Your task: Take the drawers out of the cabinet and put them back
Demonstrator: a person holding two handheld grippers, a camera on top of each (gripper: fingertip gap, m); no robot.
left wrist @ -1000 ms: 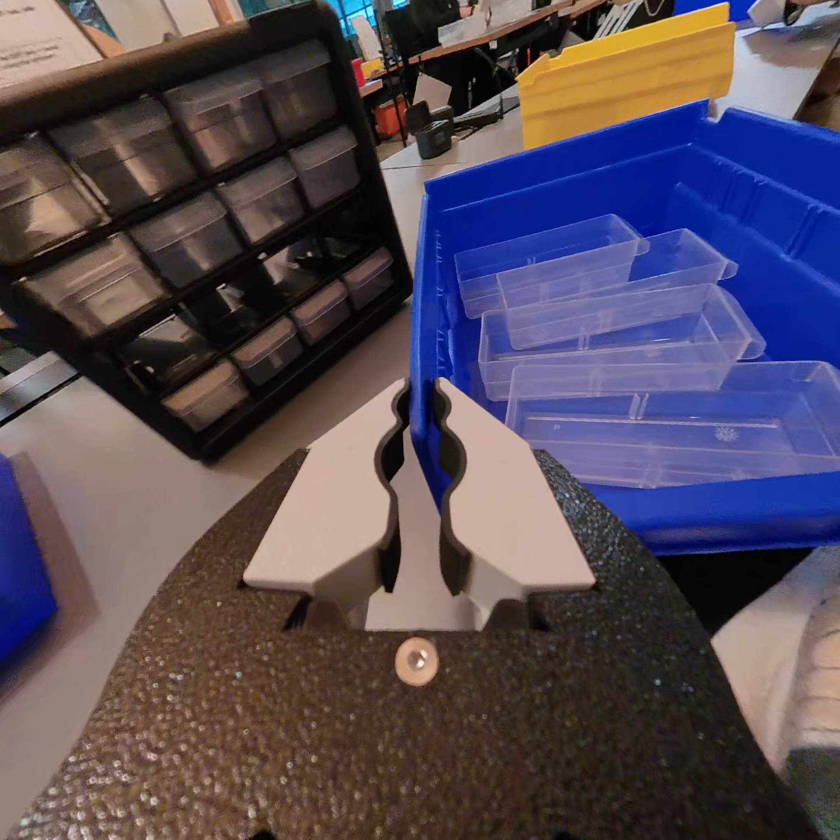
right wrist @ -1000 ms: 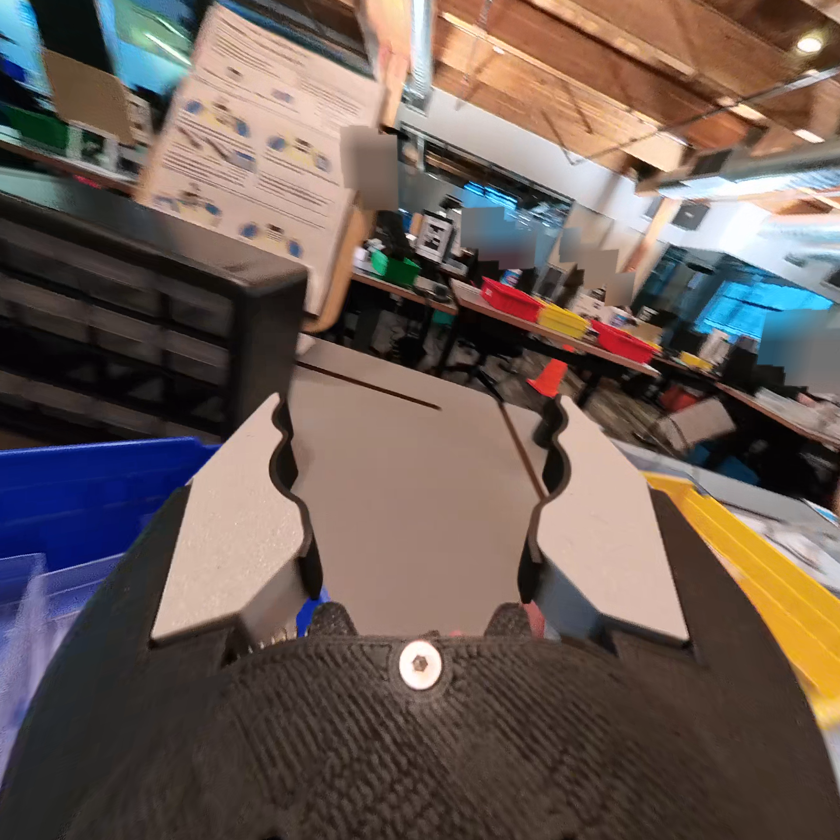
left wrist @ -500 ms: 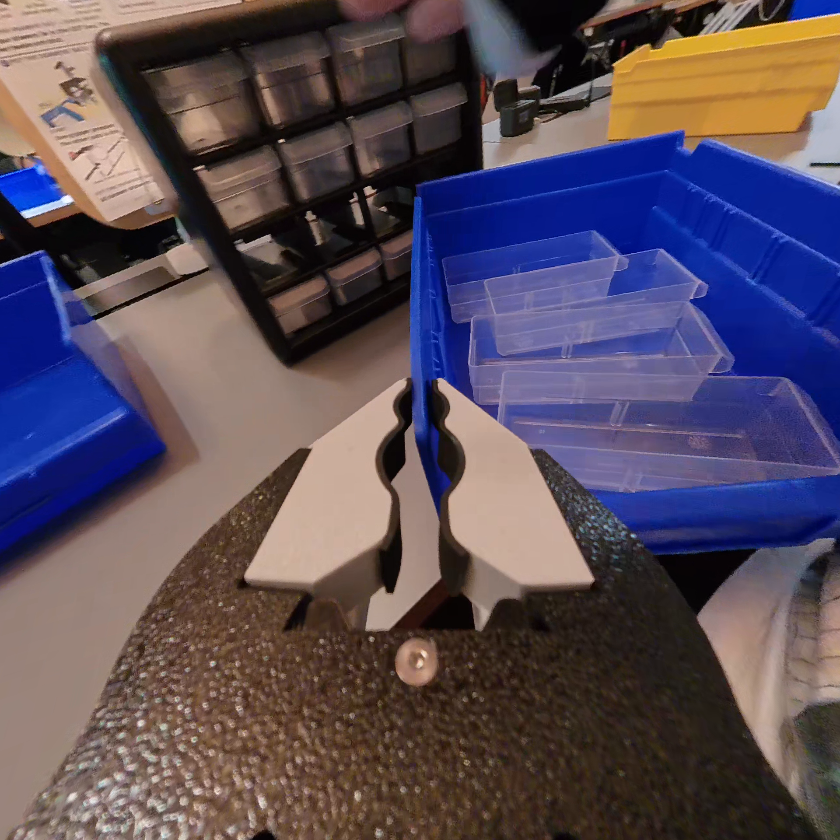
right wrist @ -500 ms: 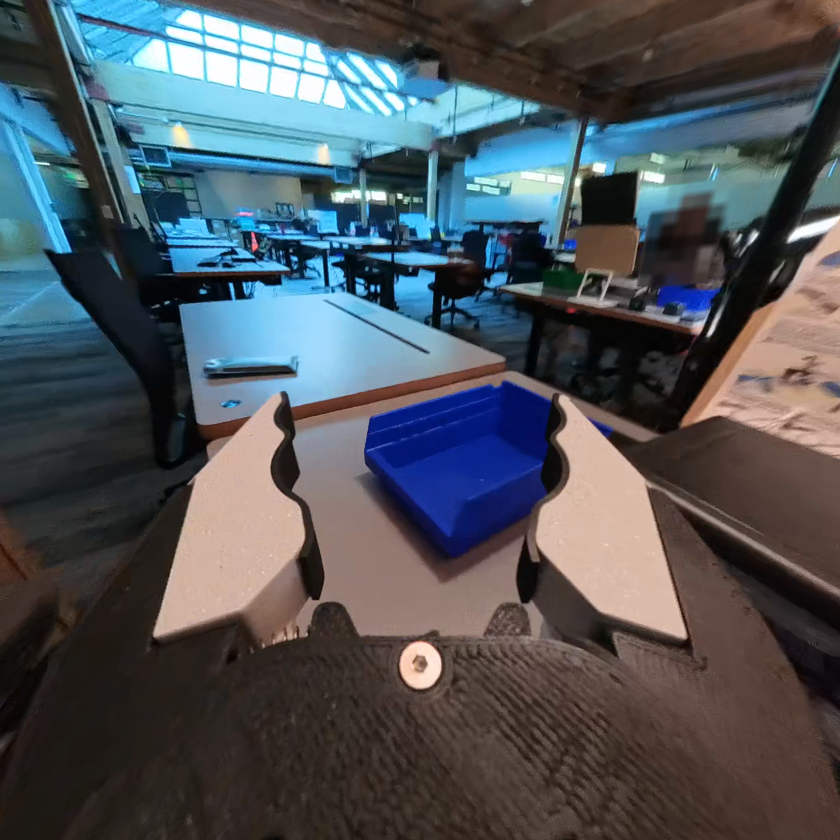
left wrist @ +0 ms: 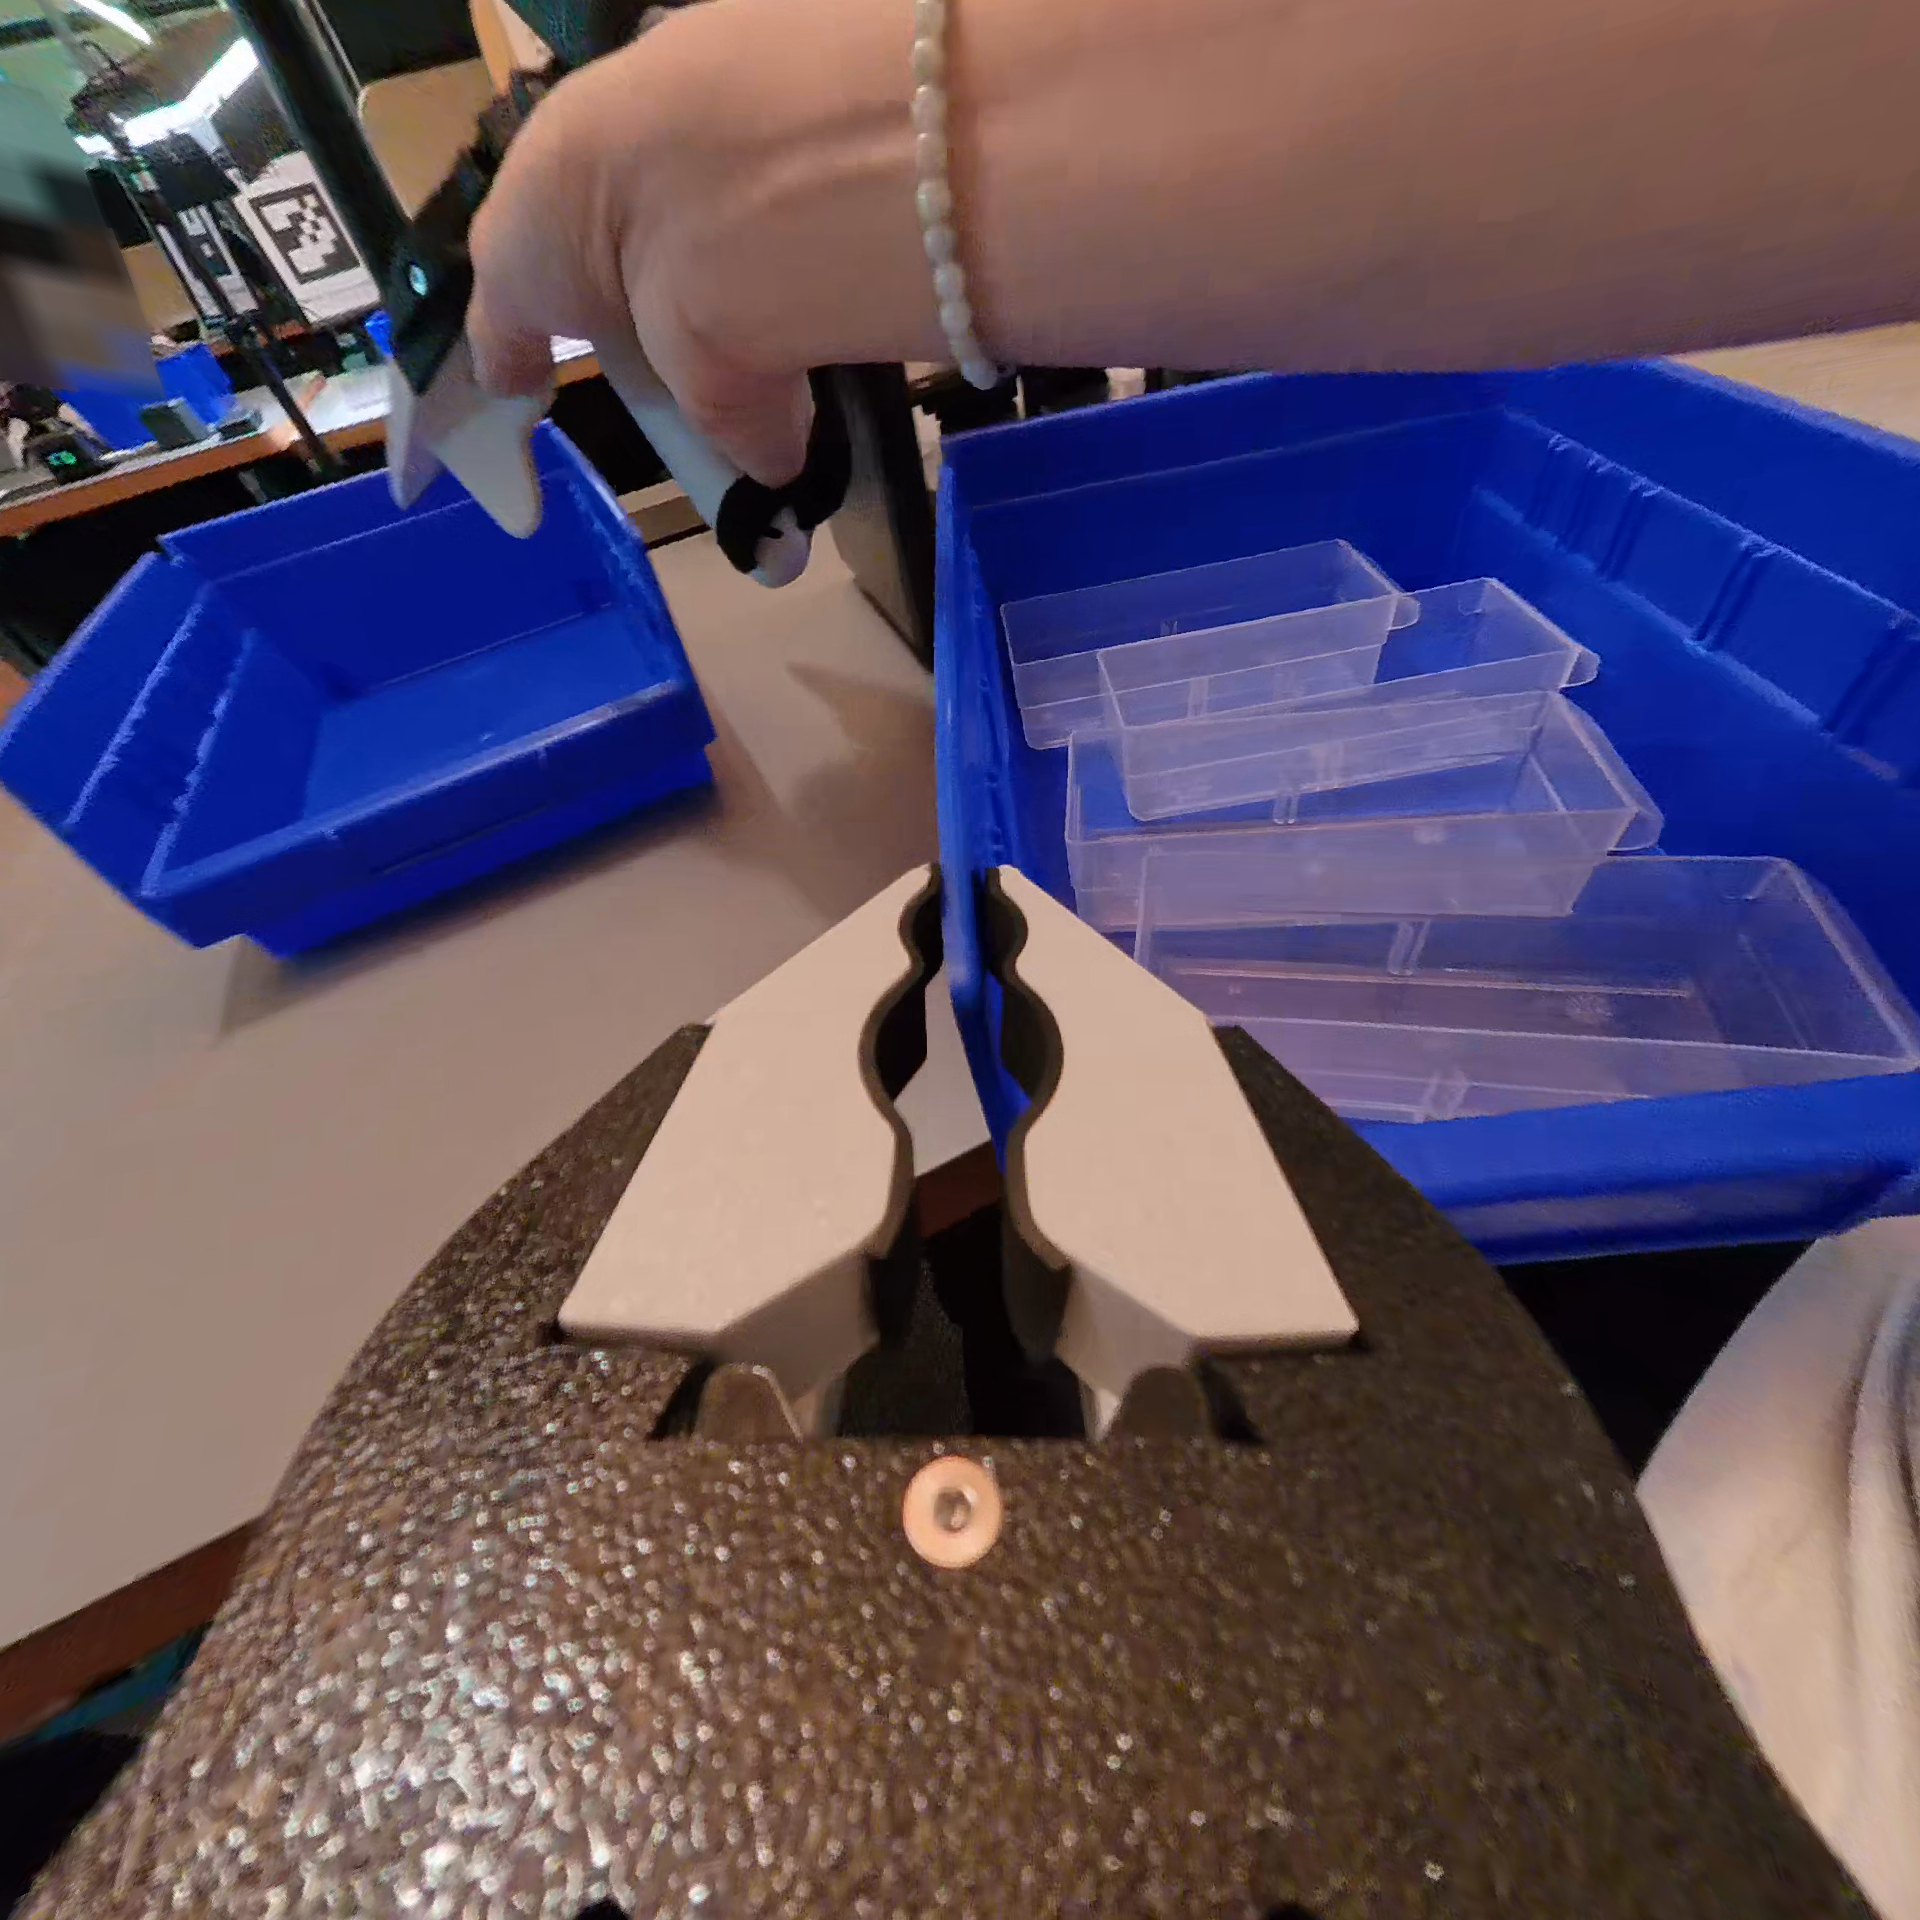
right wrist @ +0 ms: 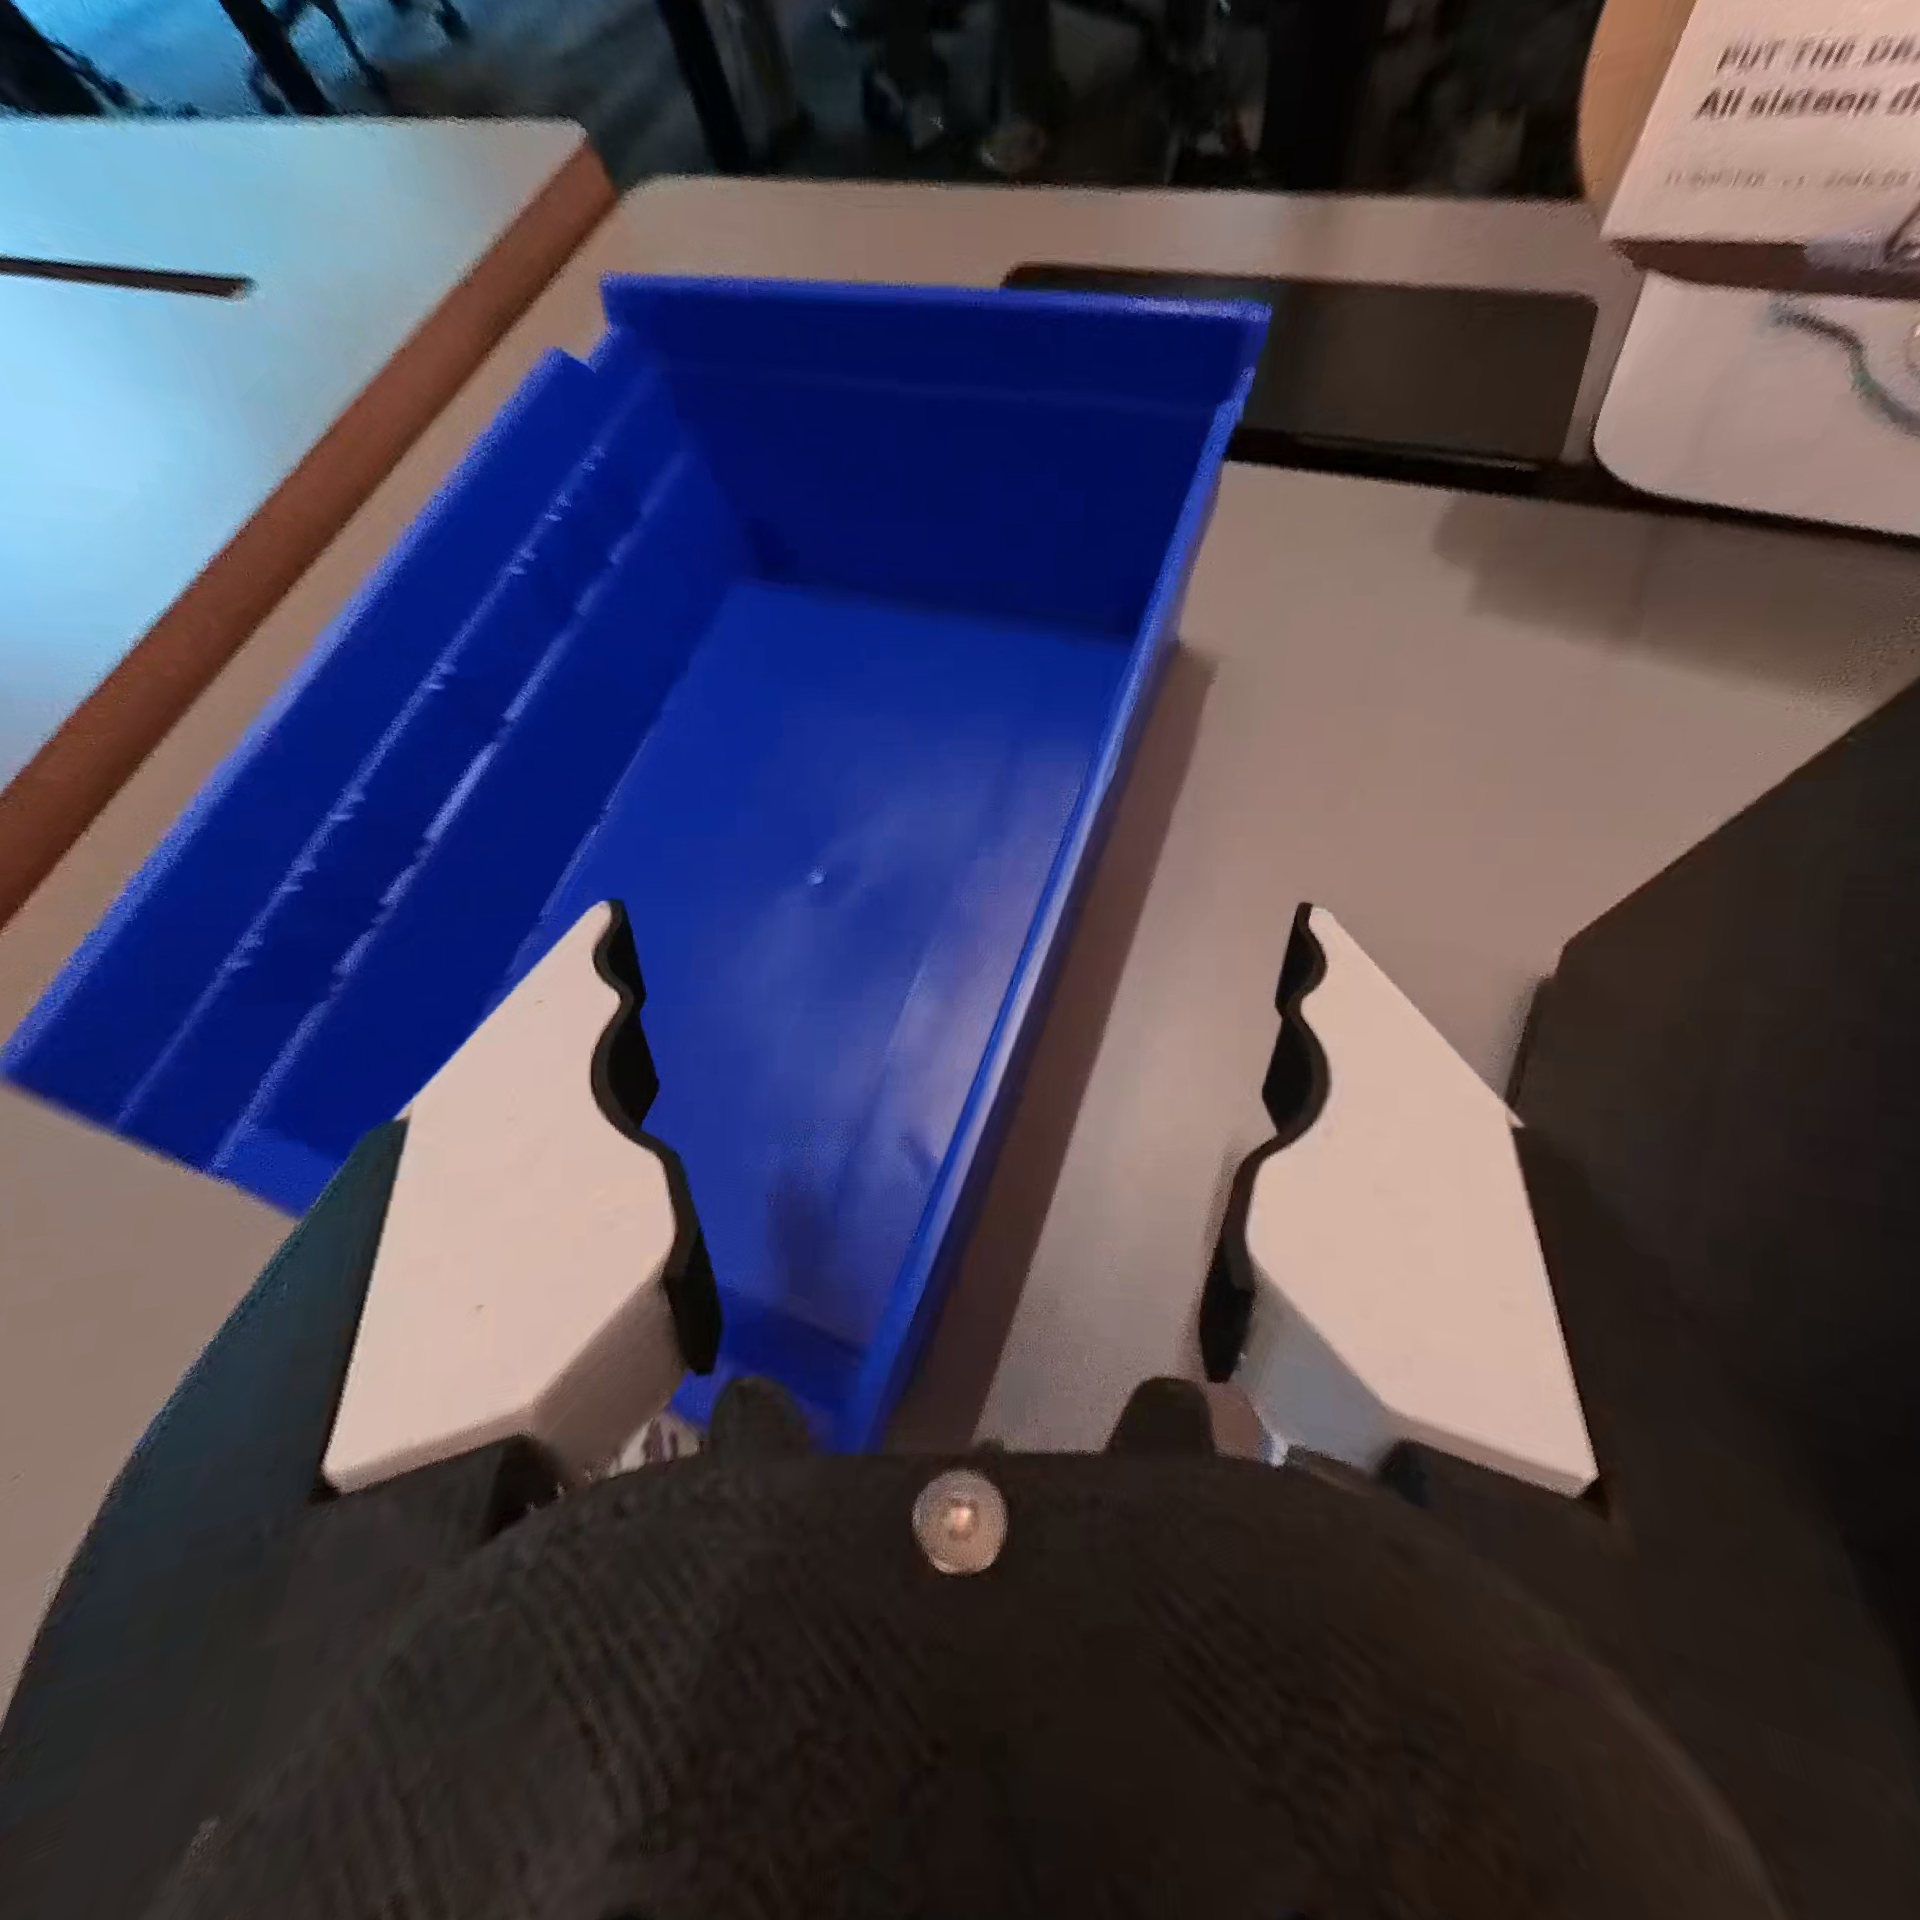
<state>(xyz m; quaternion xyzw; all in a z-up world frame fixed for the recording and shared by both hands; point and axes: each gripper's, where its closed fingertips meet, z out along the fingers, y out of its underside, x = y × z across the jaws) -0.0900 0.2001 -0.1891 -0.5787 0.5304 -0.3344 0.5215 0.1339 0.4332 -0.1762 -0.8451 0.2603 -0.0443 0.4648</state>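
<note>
**Right gripper swung over the small bin; left gripper clamped on the large bin's wall**

Since a second ago our right gripper (right wrist: 956, 1049) has swung from facing the room to looking down into the small blue bin (right wrist: 665, 727), and our left view has turned so the cabinet (left wrist: 883, 520) shows only as a dark edge behind the hand (left wrist: 707, 239). Our left gripper (left wrist: 961, 904) is pressed together on the wall of the large blue bin (left wrist: 1558, 488), which holds the clear drawers (left wrist: 1351, 790), four or so, stacked askew. Our right gripper's jaws stand wide apart with nothing between them.

We judge the step in hand to be steadying the large bin while the right gripper goes for a drawer. To do it well, we should keep the left pinch firm and take the topmost drawer by one thin wall.

A printed sheet (right wrist: 1808, 114) stands at the far right and a square black-and-white marker (left wrist: 301, 234) in the background; we do not transcribe either.
</note>
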